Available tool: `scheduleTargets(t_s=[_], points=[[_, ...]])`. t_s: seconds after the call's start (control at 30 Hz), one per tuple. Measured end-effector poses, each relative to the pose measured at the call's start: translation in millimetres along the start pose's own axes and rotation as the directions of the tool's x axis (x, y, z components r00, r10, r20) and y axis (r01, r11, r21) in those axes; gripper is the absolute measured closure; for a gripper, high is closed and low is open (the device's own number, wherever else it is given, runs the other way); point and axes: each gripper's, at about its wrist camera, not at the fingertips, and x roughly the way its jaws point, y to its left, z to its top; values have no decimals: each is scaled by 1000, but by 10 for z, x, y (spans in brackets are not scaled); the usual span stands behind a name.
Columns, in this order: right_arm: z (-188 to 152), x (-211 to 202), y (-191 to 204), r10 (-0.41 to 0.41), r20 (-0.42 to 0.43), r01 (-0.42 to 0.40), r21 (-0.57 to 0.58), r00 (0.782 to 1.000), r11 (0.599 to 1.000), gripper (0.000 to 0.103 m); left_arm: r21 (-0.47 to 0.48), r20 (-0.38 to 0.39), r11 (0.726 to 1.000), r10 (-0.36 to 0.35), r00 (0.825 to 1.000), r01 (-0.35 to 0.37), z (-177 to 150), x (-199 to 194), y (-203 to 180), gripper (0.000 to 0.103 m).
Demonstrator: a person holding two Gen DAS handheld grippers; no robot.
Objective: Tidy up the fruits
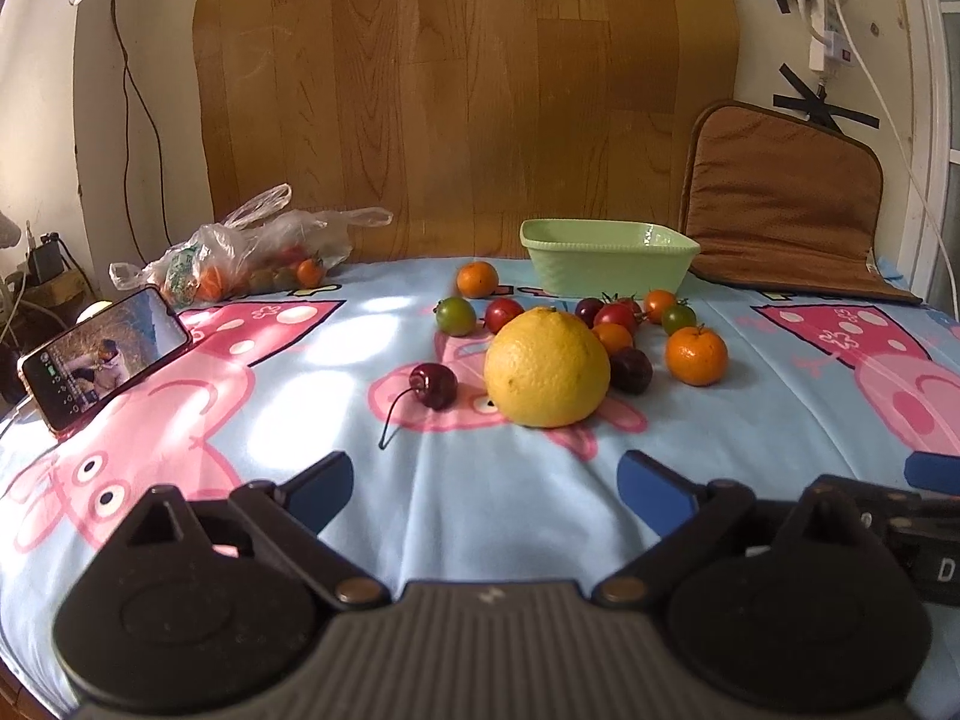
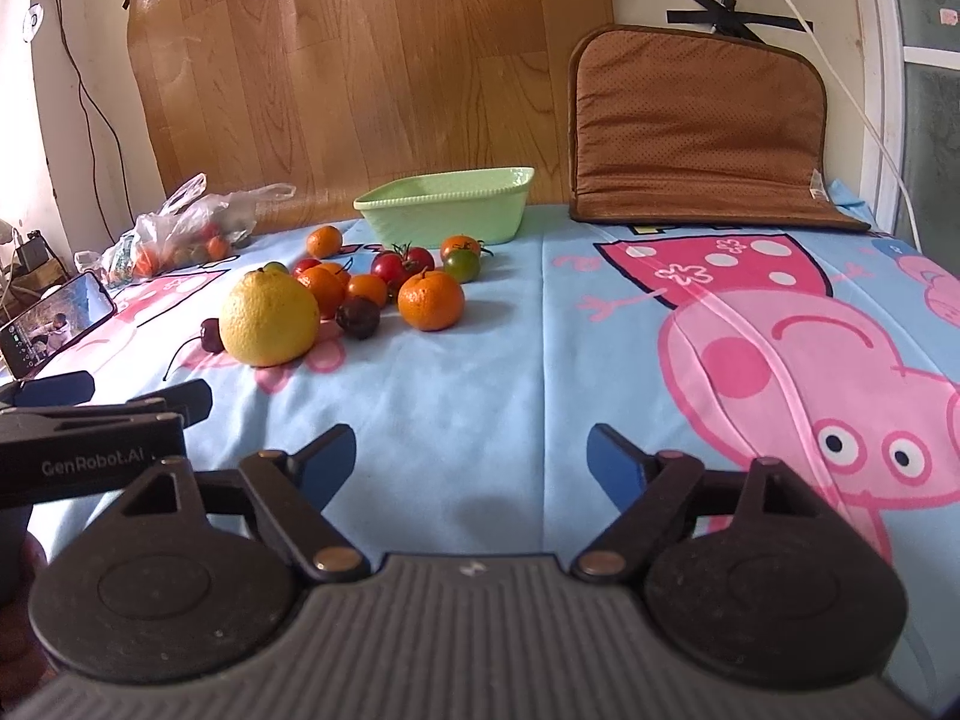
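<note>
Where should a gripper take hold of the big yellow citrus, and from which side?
Grip the yellow citrus across its widest middle, coming in from the near, open side with jaws level. It is round and wide, and a cherry and dark plum flank it, so probably spread the jaws fully.

Left gripper [image 1: 486, 486] hovering, angling downward, jaws spread wide, nothing between. Right gripper [image 2: 471, 459] hovering alongside, angling downward, jaws spread, holding nothing.

Pale lettering reading "GenRobot.AI" runs along the black side of the left gripper [image 2: 90, 414], just left of the right gripper's own fingers. Its far right edge shows a lone "D".
</note>
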Motion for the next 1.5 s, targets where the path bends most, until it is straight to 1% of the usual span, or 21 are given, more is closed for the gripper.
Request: scheduleTargets(t_s=[0.17, 0.3, 0.47, 0.53, 0.6, 0.63, 0.7, 0.8, 0.87, 0.93, 1.03, 1.1, 1.2, 1.23, 1.33, 1.4, 1.43, 1.5], points=[[-12, 17, 4, -1, -6, 1, 2, 1000, 1000, 27, -30, -27, 999, -15, 1000, 14, -13, 36, 58, 6], [-14, 15, 16, 1, -7, -1, -2, 1000, 1000, 34, -43, -24, 998, -38, 999, 37, -9, 35, 80, 9], [-1, 34, 38, 9, -10, -9, -11, 1000, 1000, 42, -32, -12, 998, -52, 999, 52, -7, 35, 84, 12], [3, 42, 50, 11, -11, -11, -15, 1000, 1000, 44, -29, -7, 997, -70, 998, 69, 8, 36, 103, 12], [14, 54, 66, 15, -12, -16, -22, 1000, 1000, 45, -30, -7, 994, -103, 995, 102, 50, 45, 158, 15], [24, 60, 78, 21, -9, -21, -31, 1000, 999, 45, -35, -12, 991, -131, 991, 130, 88, 61, 209, 15], [58, 77, 127, 43, 0, -43, -66, 999, 997, 45, -57, -20, 977, -204, 979, 203, 177, 99, 332, 17], [123, 137, 248, 99, 7, -97, -142, 995, 985, 46, -96, -9, 942, -323, 946, 321, 330, 151, 526, 18], [172, 211, 342, 140, -1, -137, -194, 990, 971, 46, -95, 12, 926, -366, 931, 365, 431, 183, 605, 20], [225, 301, 438, 173, -9, -170, -239, 985, 956, 46, -74, 24, 917, -392, 920, 393, 535, 249, 631, 22], [330, 467, 563, 200, -26, -199, -282, 980, 939, 46, -35, 6, 906, -422, 907, 422, 631, 402, 588, 26], [412, 582, 617, 227, -51, -232, -287, 972, 929, 46, -21, -16, 905, -426, 905, 426, 662, 515, 544, 27], [481, 728, 686, 252, -79, -264, -306, 965, 915, 46, -17, -54, 888, -459, 887, 459, 682, 685, 514, 27], [489, 762, 710, 259, -83, -272, -318, 962, 908, 46, -14, -66, 885, -464, 883, 464, 689, 732, 505, 27], [493, 831, 774, 279, -96, -295, -351, 955, 889, 45, -2, -103, 883, -466, 879, 469, 684, 861, 480, 29], [484, 876, 802, 287, -105, -305, -364, 952, 880, 45, -6, -138, 874, -481, 866, 485, 670, 935, 465, 32], [482, 891, 797, 297, -108, -316, -362, 949, 877, 45, -9, -153, 869, -490, 858, 495, 659, 968, 455, 32], [482, 921, 820, 298, -104, -315, -371, 949, 874, 42, 1, -163, 874, -479, 863, 486, 631, 1002, 433, 31]])
